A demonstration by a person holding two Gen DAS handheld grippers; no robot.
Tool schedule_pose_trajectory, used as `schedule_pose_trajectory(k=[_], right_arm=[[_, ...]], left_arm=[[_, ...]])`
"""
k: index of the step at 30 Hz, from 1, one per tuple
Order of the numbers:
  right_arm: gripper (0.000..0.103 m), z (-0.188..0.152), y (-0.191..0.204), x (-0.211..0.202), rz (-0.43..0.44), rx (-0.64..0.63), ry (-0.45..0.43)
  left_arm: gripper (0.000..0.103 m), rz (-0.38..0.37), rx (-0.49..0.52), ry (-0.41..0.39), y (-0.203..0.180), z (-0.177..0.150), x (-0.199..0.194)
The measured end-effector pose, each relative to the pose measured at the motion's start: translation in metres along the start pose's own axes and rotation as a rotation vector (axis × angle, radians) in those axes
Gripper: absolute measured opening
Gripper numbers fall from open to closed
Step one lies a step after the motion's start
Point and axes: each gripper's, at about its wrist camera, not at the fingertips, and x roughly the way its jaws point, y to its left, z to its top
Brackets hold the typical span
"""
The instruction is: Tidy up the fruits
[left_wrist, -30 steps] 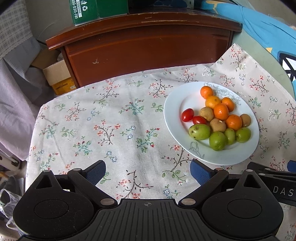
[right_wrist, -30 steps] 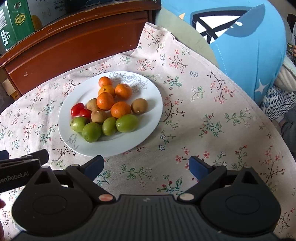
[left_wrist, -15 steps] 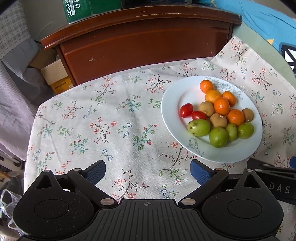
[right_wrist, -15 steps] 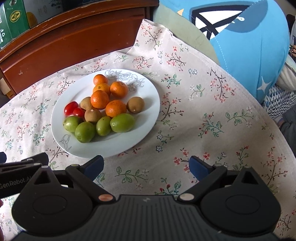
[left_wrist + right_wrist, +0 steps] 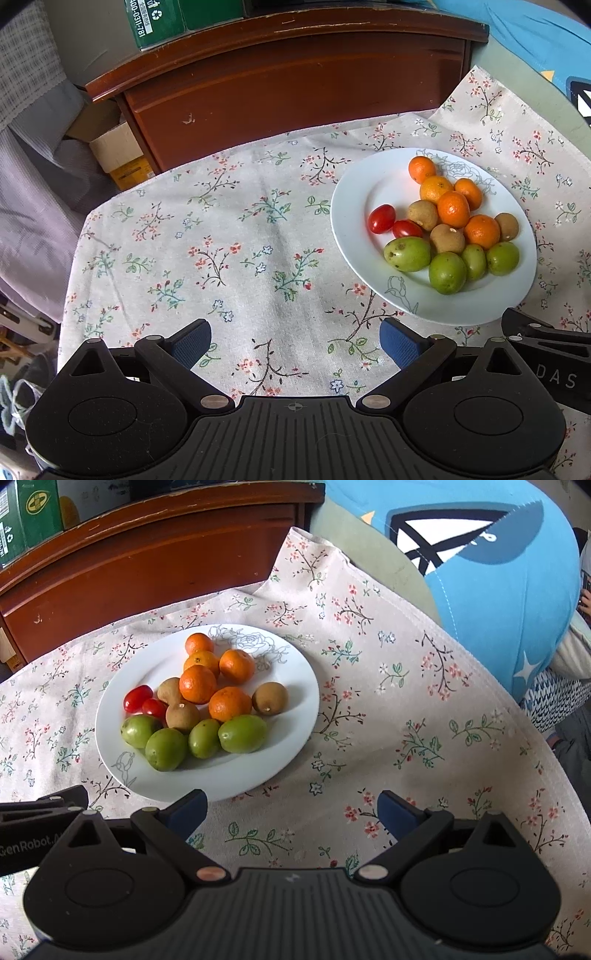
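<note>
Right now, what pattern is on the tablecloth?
Small flowers and twigs on beige tablecloth; left wrist view shows it best.

You see a white plate (image 5: 295, 686) with faint grey line-drawn roses, on a beige tablecloth (image 5: 221, 236) sprigged with pink, blue and green flowers. On it — orange mandarins (image 5: 197, 684), two red tomatoes (image 5: 137, 698), brown kiwis (image 5: 269, 698), green fruits (image 5: 242, 733). Your gripper pads (image 5: 192, 341) — blue.

Green box (image 5: 157, 18) on the wooden cabinet (image 5: 295, 74) reads "400-0311-781", printed sideways beside a recycling symbol. Right gripper's arm, seen from the left wrist view, shows "DAS" (image 5: 556, 376). Left gripper's arm, seen from the right wrist view, shows "GenRobot.AI" (image 5: 26, 845), partly cut off.
</note>
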Motion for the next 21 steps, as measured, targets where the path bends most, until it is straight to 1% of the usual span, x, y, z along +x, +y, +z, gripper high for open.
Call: schedule_pose_trajectory(k=[13, 21], right_arm=[[0.098, -0.002, -0.001, -0.003, 0.017, -0.006, 0.000], [0.098, -0.005, -0.003, -0.011, 0.035, -0.015, -0.014]], left_arm=[[0.099, 0.003, 0.009, 0.003, 0.002, -0.002, -0.004], [0.099, 0.007, 0.018, -0.009, 0.005, -0.005, -0.015]])
